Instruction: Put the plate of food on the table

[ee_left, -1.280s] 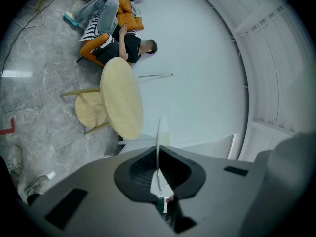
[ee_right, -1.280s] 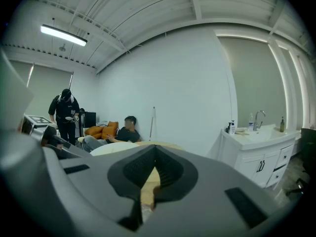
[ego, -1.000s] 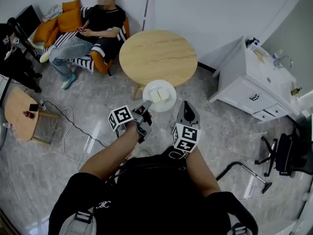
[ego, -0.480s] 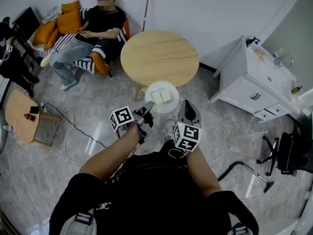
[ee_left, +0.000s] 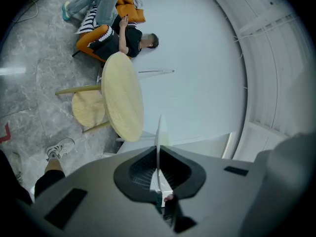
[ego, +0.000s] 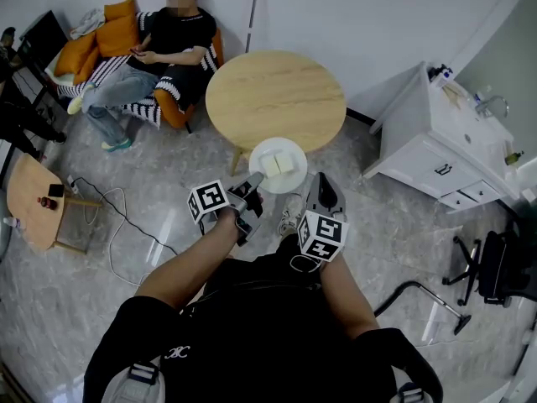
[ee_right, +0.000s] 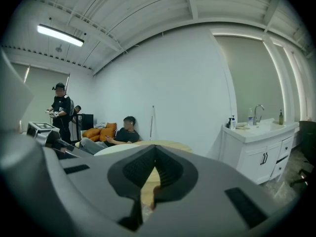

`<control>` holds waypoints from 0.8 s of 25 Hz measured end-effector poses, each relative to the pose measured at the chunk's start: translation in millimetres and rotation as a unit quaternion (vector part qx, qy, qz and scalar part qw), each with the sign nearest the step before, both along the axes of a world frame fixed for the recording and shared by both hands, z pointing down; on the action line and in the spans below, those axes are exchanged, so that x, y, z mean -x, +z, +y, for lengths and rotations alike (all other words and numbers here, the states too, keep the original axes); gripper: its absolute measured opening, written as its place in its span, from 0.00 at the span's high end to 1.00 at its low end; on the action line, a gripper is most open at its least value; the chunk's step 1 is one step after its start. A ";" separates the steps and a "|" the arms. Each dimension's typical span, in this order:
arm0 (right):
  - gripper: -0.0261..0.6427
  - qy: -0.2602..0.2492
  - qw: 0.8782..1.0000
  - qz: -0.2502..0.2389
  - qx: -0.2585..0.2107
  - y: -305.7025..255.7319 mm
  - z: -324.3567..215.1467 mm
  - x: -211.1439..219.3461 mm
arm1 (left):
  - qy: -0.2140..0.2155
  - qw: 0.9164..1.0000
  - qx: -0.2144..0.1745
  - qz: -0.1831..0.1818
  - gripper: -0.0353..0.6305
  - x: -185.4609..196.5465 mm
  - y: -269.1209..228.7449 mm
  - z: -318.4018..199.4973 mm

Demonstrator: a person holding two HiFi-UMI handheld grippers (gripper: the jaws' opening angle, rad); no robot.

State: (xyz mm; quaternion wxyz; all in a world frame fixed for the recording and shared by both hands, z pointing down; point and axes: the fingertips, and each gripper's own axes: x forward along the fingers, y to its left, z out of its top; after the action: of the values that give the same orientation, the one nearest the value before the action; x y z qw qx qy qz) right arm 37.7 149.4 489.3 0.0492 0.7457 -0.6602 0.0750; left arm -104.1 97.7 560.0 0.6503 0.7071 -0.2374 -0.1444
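A white plate (ego: 278,164) with two pale food slices hangs in the air just short of the round wooden table (ego: 275,99). My left gripper (ego: 253,184) is shut on the plate's near rim. In the left gripper view the plate (ee_left: 158,142) shows edge-on as a thin white line pinched between the jaws, with the table (ee_left: 123,98) beyond. My right gripper (ego: 322,190) sits beside the plate on its right, shut and holding nothing. In the right gripper view (ee_right: 154,151) the jaws meet, and the table (ee_right: 170,144) lies ahead.
A person sits on an orange sofa (ego: 164,53) behind the table at left. A white sink cabinet (ego: 436,145) stands at right, with an office chair (ego: 491,263) near it. A small wooden side table (ego: 33,196) and a floor cable (ego: 109,217) lie at left.
The plate and both grippers have barely shifted toward the table. The standing person at the far left has moved mostly out of the head view.
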 end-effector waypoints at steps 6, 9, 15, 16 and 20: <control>0.95 0.004 1.000 0.006 0.000 -4.9 -30.2 -22.1 | 0.002 1.000 0.007 0.004 0.91 -14.1 6.8 -24.1; 0.95 0.000 1.000 0.011 -0.003 -10.0 -48.2 -32.5 | -0.001 1.000 0.007 0.009 0.91 -25.7 5.3 -41.9; 0.95 -0.004 1.000 0.010 0.001 -9.5 -84.3 -43.5 | 0.000 1.000 0.013 0.008 0.91 -40.4 7.5 -76.9; 0.95 -0.003 1.000 0.009 0.001 -9.4 -90.8 -46.1 | 0.000 1.000 0.014 0.008 0.91 -42.9 7.8 -83.3; 0.95 0.000 1.000 0.007 0.005 -8.5 -117.5 -60.8 | 0.006 1.000 0.012 0.006 0.91 -57.5 6.7 -109.2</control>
State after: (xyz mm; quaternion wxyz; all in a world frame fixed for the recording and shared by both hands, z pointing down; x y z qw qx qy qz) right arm 98.5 31.9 480.8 0.0573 0.7457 -0.6598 0.0731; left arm -46.6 -11.5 566.7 0.6608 0.6998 -0.2310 -0.1422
